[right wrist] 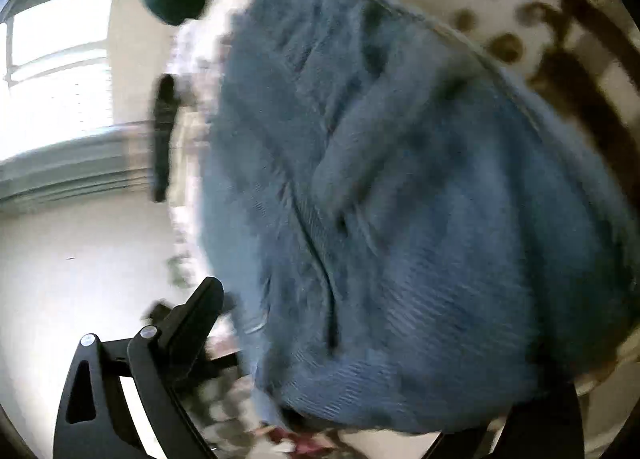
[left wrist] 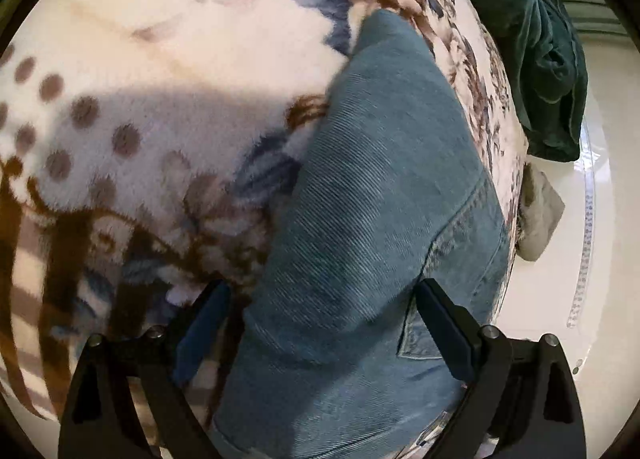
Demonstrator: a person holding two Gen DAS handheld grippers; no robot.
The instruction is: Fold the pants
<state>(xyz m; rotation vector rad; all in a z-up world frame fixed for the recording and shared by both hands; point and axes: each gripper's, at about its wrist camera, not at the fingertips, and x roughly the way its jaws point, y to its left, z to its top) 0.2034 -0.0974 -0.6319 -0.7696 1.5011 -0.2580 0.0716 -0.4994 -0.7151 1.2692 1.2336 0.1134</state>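
1 pair of blue jeans (left wrist: 360, 195) lies in a folded bundle on a floral fleece blanket (left wrist: 152, 59) near the blanket's edge. The left gripper (left wrist: 320, 319) stands wide open over the denim, its 2 fingers (left wrist: 440, 323) spread to either side of the cloth, with no visible pinch. The right gripper (right wrist: 360, 339) is also spread wide; 1 finger (right wrist: 192, 323) shows beside the jeans (right wrist: 400, 199), the other is hidden behind denim. 1 dark green cloth (left wrist: 532, 55) lies near the blanket's edge, apart from the jeans.
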